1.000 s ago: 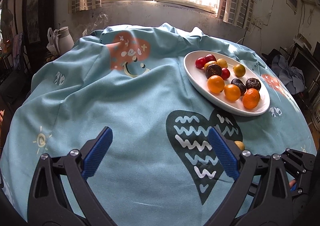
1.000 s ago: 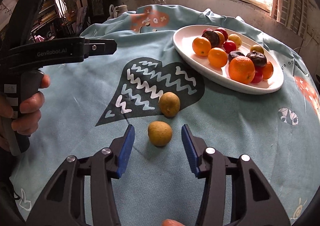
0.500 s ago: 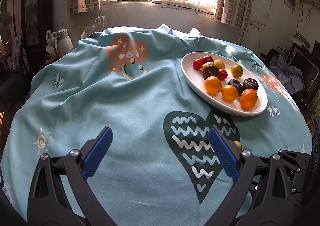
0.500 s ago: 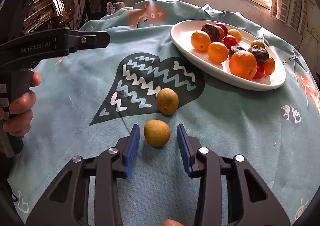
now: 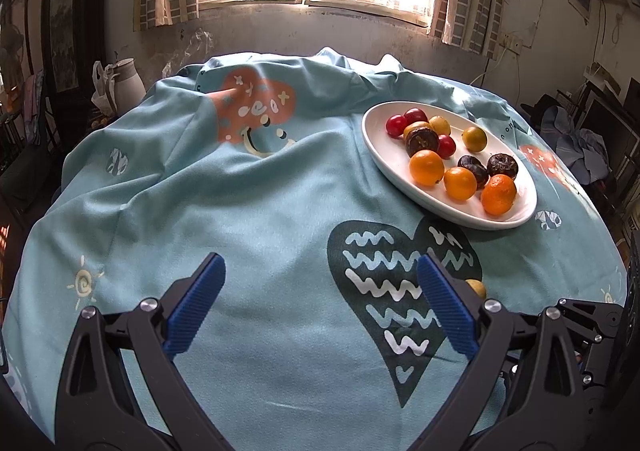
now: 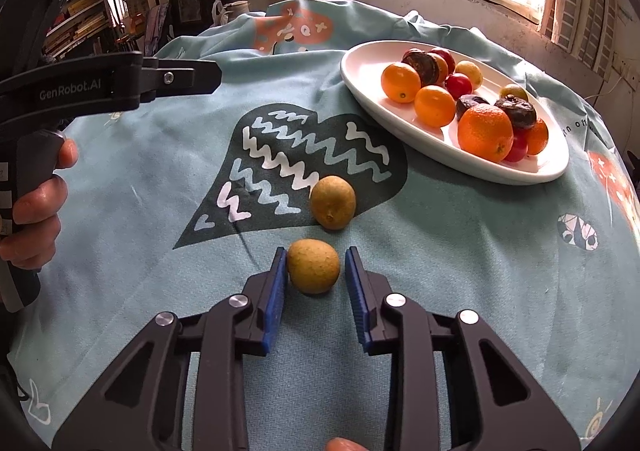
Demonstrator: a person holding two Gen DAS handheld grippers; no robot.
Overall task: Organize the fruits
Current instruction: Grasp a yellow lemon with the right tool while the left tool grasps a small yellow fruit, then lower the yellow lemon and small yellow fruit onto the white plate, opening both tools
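Note:
Two small yellow-brown fruits lie on the blue cloth. The near fruit (image 6: 313,265) sits between the blue pads of my right gripper (image 6: 316,263); the left pad touches it, a thin gap shows on the right. The far fruit (image 6: 333,202) lies just beyond, at the edge of the dark heart print; a bit of one fruit (image 5: 476,286) shows behind my left gripper's right finger. A white oval plate (image 6: 368,91) at the right rear holds several orange, red, yellow and dark fruits; it also shows in the left wrist view (image 5: 384,155). My left gripper (image 5: 320,271) is wide open and empty above the cloth.
The round table is covered by a wrinkled blue cloth (image 5: 240,211) with a dark heart print (image 6: 280,155). The hand-held left gripper (image 6: 120,81) hangs at the left of the right wrist view. A white jug (image 5: 130,81) stands beyond the table's far left edge.
My right gripper has moved forward around the near fruit and its jaws have narrowed onto it. My left gripper has barely moved.

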